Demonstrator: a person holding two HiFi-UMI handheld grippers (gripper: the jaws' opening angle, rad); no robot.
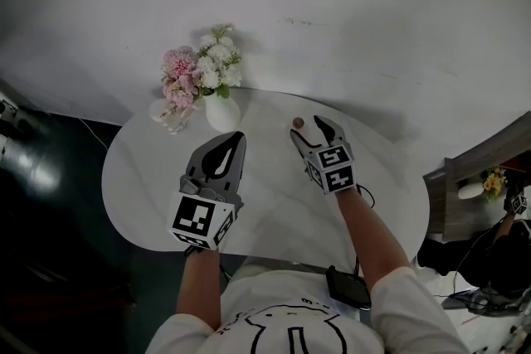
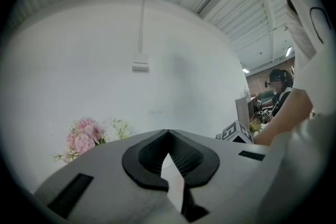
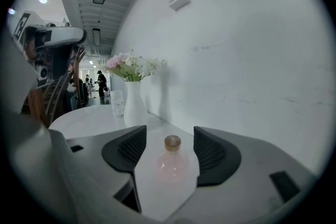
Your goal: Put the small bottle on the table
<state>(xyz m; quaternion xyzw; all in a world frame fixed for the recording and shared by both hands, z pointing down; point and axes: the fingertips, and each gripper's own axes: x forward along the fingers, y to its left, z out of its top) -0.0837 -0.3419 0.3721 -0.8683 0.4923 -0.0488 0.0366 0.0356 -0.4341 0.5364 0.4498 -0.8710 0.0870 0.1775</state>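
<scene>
The small bottle (image 1: 298, 123), a round pinkish clear flask with a brown cap, stands upright on the white table (image 1: 141, 178) toward its far side. My right gripper (image 1: 309, 128) is open around it. In the right gripper view the bottle (image 3: 171, 162) sits between the two black pads (image 3: 127, 148), with a gap on each side and neither pad touching it. My left gripper (image 1: 236, 137) hovers over the middle of the table, left of the bottle. It is shut, its tips meeting (image 2: 168, 132), with nothing in it.
A white vase of pink and white flowers (image 1: 221, 110) stands at the table's far edge, left of the bottle, with a small clear glass (image 1: 168, 115) beside it. A white wall runs just behind the table. The dark floor drops away on the left.
</scene>
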